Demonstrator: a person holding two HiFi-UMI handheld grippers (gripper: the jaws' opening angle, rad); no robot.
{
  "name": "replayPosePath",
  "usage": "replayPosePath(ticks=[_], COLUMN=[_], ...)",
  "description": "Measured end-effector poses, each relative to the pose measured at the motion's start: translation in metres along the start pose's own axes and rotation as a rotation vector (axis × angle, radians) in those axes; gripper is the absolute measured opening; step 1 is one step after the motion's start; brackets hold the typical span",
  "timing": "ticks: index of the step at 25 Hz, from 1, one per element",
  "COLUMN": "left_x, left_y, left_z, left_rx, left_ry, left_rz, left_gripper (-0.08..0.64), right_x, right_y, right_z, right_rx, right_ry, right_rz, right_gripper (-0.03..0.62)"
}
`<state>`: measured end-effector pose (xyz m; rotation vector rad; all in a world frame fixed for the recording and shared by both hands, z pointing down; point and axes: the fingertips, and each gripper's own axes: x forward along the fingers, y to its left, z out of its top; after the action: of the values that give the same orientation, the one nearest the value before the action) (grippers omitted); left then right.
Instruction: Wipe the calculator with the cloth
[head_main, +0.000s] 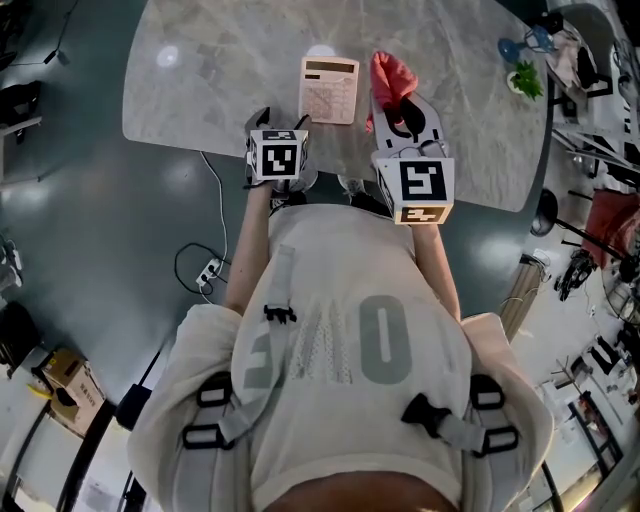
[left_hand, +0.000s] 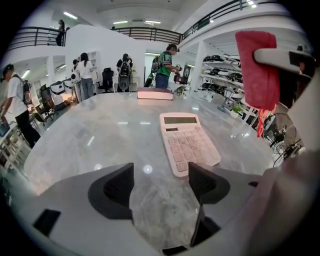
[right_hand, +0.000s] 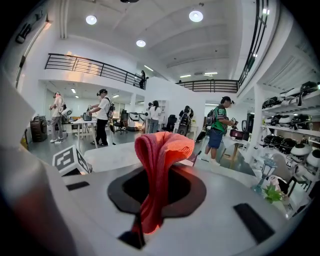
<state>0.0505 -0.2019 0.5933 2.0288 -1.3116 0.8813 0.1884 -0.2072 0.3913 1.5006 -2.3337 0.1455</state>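
A pink calculator (head_main: 329, 88) (left_hand: 189, 145) lies flat on the grey marble table (head_main: 200, 70), near its front edge. My left gripper (head_main: 282, 122) (left_hand: 161, 185) is open over the tabletop, just short of the calculator's near left corner, with only bare marble between its dark pads (left_hand: 117, 187). My right gripper (head_main: 398, 105) (right_hand: 156, 187) is shut on a red cloth (head_main: 392, 80) (right_hand: 160, 165), which stands up in a bunched fold from its jaws. It hangs above the table to the right of the calculator. The cloth (left_hand: 257, 70) also shows at the upper right of the left gripper view.
A flat pink box (left_hand: 155, 93) lies at the table's far side. A small green plant (head_main: 525, 80) and a blue glass piece (head_main: 512, 47) stand at the table's right end. A cable and power strip (head_main: 208, 270) lie on the floor. People stand in the hall beyond.
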Motion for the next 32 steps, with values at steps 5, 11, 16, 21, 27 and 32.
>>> replayPosePath(ticks=[5, 11, 16, 21, 27, 32], left_x=[0.009, 0.01, 0.013, 0.015, 0.015, 0.013], left_y=[0.004, 0.004, 0.002, 0.004, 0.002, 0.004], left_z=[-0.008, -0.01, -0.011, -0.013, -0.013, -0.013], left_rx=[-0.023, 0.014, -0.013, -0.044, -0.042, -0.042], left_ry=[0.035, 0.049, 0.058, 0.066, 0.071, 0.07], left_rz=[0.008, -0.014, -0.029, -0.041, -0.051, -0.054], left_gripper=[0.327, 0.331, 0.333, 0.331, 0.331, 0.331], right_x=[0.002, 0.003, 0.007, 0.016, 0.047, 0.079], right_y=[0.0, 0.0, -0.007, -0.012, -0.009, 0.002], right_z=[-0.003, -0.003, -0.005, -0.006, -0.033, -0.055], right_rx=[-0.001, -0.008, -0.03, -0.068, -0.491, -0.744], right_ry=[0.01, 0.017, 0.03, 0.056, 0.258, 0.409], right_rz=[-0.003, -0.008, -0.014, -0.011, 0.087, 0.221], right_gripper=[0.057, 0.057, 0.057, 0.057, 0.057, 0.057])
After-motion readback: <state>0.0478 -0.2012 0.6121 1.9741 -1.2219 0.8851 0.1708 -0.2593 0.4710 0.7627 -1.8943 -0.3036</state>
